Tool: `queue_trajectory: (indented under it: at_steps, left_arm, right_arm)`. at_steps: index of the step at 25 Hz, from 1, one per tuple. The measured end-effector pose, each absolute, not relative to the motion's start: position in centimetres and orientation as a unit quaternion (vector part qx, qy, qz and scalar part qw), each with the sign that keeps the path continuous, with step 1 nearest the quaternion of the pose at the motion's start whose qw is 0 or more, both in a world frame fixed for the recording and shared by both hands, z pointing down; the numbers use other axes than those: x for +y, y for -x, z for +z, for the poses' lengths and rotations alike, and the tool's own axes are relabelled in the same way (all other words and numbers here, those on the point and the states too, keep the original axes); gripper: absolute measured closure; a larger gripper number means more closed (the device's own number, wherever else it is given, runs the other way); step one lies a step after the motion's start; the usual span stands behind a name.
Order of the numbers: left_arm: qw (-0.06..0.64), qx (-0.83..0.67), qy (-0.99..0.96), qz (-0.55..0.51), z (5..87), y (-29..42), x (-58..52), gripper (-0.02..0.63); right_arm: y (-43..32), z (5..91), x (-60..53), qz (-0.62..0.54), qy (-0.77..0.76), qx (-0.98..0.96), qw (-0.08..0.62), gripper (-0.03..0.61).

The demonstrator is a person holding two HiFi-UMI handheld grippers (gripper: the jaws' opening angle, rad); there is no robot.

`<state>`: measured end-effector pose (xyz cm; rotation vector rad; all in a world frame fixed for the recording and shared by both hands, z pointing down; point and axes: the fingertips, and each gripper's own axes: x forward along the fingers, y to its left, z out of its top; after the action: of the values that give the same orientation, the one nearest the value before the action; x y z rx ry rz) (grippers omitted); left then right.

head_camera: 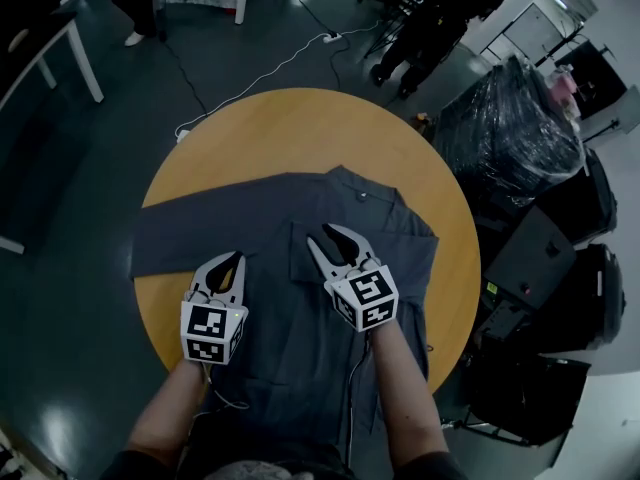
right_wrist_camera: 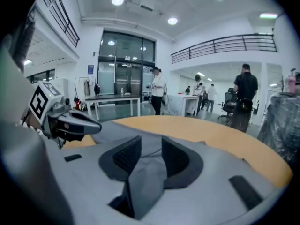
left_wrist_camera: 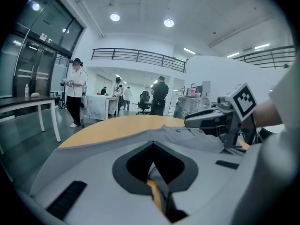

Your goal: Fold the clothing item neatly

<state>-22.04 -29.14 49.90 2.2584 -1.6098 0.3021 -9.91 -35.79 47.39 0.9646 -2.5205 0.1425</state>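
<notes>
The left claw (head_camera: 236, 259) has its jaws pressed together, tips low over the grey shirt (head_camera: 340, 200). The right claw (head_camera: 321, 235) stands with its jaws apart, a fold of the shirt's fabric lying between them. The shirt lies spread on the round tan desk (head_camera: 250, 133), 1 sleeve stretched out leftward.

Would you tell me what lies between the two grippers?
Only the grey shirt lies between the left gripper and right gripper, as the head view shows.
</notes>
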Motion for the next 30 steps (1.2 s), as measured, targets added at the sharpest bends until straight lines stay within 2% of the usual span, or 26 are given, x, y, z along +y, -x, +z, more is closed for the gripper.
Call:
queue_trajectory:
  at_steps: [4,10,13,23,30]
  left_arm:
    - [0.149,-0.576,-0.801,0.065,47.0,22.3,-28.8,0.606]
    - [0.139,-0.576,-0.805,0.04,44.0,20.9,-25.7,0.606]
    - [0.117,-0.572,-0.811,0.05,42.9,19.5,-22.9,0.606]
    - [0.102,-0.601,-0.79,0.067,41.1,17.1,-10.5,0.606]
    - [0.098,-0.621,-0.774,0.073,40.3,18.2,-6.2,0.606]
  right_arm:
    - [6.4,42.9,-33.3,0.042,-0.411,-0.897,0.154,0.467]
    - [0.2,38.1,-27.3,0.058,-0.504,-0.861,0.045,0.58]
    - [-1.4,37.0,-23.6,0.08,-0.514,-0.854,-0.003,0.586]
    - [-2.7,35.3,-12.3,0.052,-0.487,-0.872,-0.026,0.588]
    - [-0.6,34.0,-8.8,0.056,-0.456,-0.887,-0.047,0.588]
